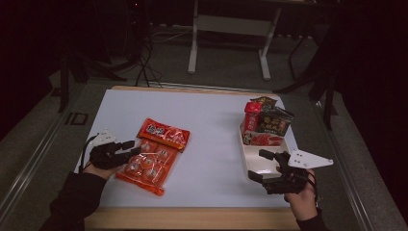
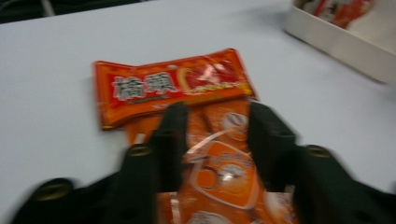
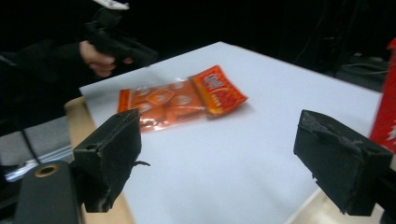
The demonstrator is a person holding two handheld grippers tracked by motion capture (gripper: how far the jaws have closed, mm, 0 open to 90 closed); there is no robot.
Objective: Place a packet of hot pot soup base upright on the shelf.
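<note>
An orange snack bag (image 1: 153, 156) with a red header strip lies flat on the left half of the white table. My left gripper (image 1: 133, 148) reaches onto its near left part. In the left gripper view the two black jaws stand on either side of the bag's middle (image 2: 219, 163), pressing into the shiny film, which bulges between them. My right gripper (image 1: 258, 165) hovers at the near end of the white tray (image 1: 246, 149), jaws wide apart with nothing between them (image 3: 226, 161). From the right gripper view the bag (image 3: 180, 100) lies farther off, with the person's left hand (image 3: 95, 58) beside it.
The tray's far end holds a red pack (image 1: 251, 117), a dark pack (image 1: 275, 121) and a flat red packet (image 1: 263, 139). The tray's wall (image 2: 336, 44) shows at the upper right of the left gripper view. Table legs and cables stand beyond the table's far edge.
</note>
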